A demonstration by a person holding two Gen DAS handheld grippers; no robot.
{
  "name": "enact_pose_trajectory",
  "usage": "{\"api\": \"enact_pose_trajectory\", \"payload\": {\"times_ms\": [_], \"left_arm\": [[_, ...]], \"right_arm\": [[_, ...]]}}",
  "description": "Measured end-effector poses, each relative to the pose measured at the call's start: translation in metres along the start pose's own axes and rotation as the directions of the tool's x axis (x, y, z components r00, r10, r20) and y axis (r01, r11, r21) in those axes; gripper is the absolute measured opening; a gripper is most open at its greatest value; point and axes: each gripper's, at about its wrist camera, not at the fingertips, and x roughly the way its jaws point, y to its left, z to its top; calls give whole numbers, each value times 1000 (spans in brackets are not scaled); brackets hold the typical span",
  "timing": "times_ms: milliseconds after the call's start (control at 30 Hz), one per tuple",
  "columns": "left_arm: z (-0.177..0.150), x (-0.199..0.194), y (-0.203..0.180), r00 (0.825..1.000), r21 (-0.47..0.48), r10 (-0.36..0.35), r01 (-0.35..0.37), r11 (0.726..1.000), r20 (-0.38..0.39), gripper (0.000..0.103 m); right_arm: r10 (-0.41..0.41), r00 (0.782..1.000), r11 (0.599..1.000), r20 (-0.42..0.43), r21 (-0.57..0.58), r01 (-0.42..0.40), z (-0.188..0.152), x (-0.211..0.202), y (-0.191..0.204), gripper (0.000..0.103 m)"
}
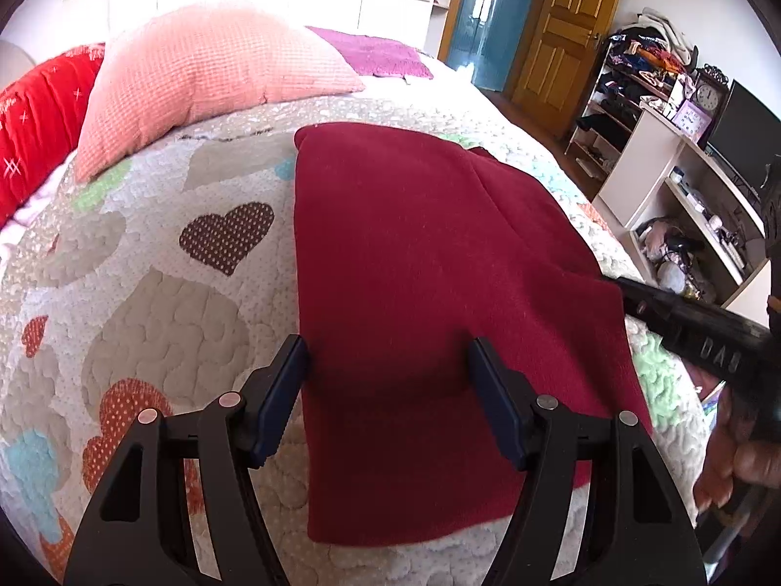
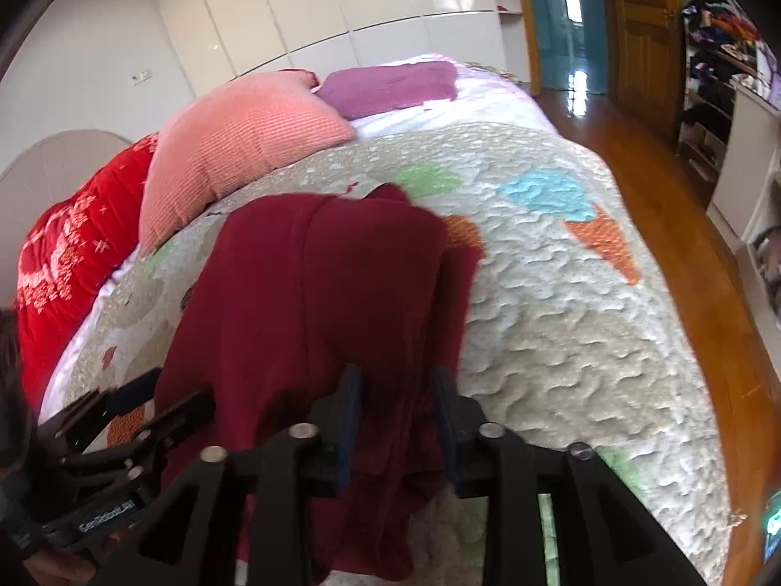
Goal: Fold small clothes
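On the bed's quilt (image 1: 161, 293) the left tool (image 1: 388, 400) stands released over the folded maroon garment (image 1: 429, 263), while the right tool (image 2: 398, 420), narrowly parted, straddles its edge ungripped.

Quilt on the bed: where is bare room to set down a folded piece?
Free: the quilt between the maroon garment and the floor-side edge, and the heart patches between garment and pink pillow. Crowded: the near edge, under both grippers.

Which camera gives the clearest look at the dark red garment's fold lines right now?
The left wrist view: the dark red garment lies sharp and nearly whole on the quilt, its folded edges plain. The right wrist view shows it blurred, with the right gripper covering its near end.
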Motion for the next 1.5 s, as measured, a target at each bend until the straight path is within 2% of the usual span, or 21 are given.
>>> {"api": "enact_pose_trajectory", "payload": {"times_ms": [100,167,300,400,467,533,600,633,667,733,867,933,1000,1033,1100,1133,1167,1233,1300,1433,1500], "left_arm": [[-1,-8,7,1000,-19,-26,26,999,-7,68],[-2,-11,9,1000,-25,-24,24,999,-1,68],[-2,-16,14,999,-48,-33,34,998,12,68],[0,-20,20,996,-91,-87,89,992,26,68],[3,-19,25,992,-121,-125,128,984,30,68],[7,-14,32,985,-159,-172,174,972,27,69],[9,-7,39,979,-208,-203,202,957,15,69],[9,-3,44,976,-238,-218,216,947,18,70],[8,-2,46,973,-254,-229,227,940,21,71],[7,5,50,968,-290,-250,246,925,26,78],[5,17,48,959,-294,-282,266,918,-10,78],[3,24,44,953,-288,-303,284,915,-24,84],[2,33,41,945,-288,-325,299,910,-46,86],[1,36,41,941,-293,-334,306,906,-50,86],[0,37,40,940,-286,-338,313,905,-40,85],[1,36,40,942,-283,-334,310,908,-42,80],[0,34,41,942,-284,-332,308,908,-40,76],[-1,25,46,938,-297,-346,324,898,-24,60],[-3,12,48,932,-290,-362,343,894,-16,55],[-14,-30,44,947,-224,-321,312,923,-7,53],[-31,-61,44,952,-195,-305,298,935,-9,53]], "right_arm": [[22,998,999,62,25,-23,1,-22,-6,32],[40,998,999,54,25,-41,1,-26,-5,47],[112,994,991,13,72,-113,-2,-15,-5,49],[147,989,974,-9,174,-143,-3,-5,-21,49],[138,990,958,30,248,-141,-3,-9,-34,57],[133,990,944,53,299,-143,-3,-10,-45,59],[203,977,921,65,327,-213,-3,-8,-49,60],[223,972,913,71,334,-234,-2,-7,-48,64],[241,967,908,79,333,-254,-2,-6,-46,74],[243,967,915,79,313,-256,1,1,-39,83],[230,973,919,7,328,-219,-1,34,-40,86],[254,967,906,11,346,-242,-4,45,-46,92],[283,958,899,45,336,-281,-5,50,-48,95],[286,957,909,40,305,-284,-3,51,-44,95],[302,953,926,11,232,-297,1,55,-33,66],[347,938,916,-3,218,-338,2,57,-29,53],[351,936,913,-5,222,-341,3,58,-28,45],[330,944,925,-9,201,-322,5,53,-26,38],[323,946,932,1,171,-318,5,39,-18,35],[345,939,935,-19,102,-341,-8,6,6,34],[361,932,931,-36,74,-358,-22,-11,18,34]]}}
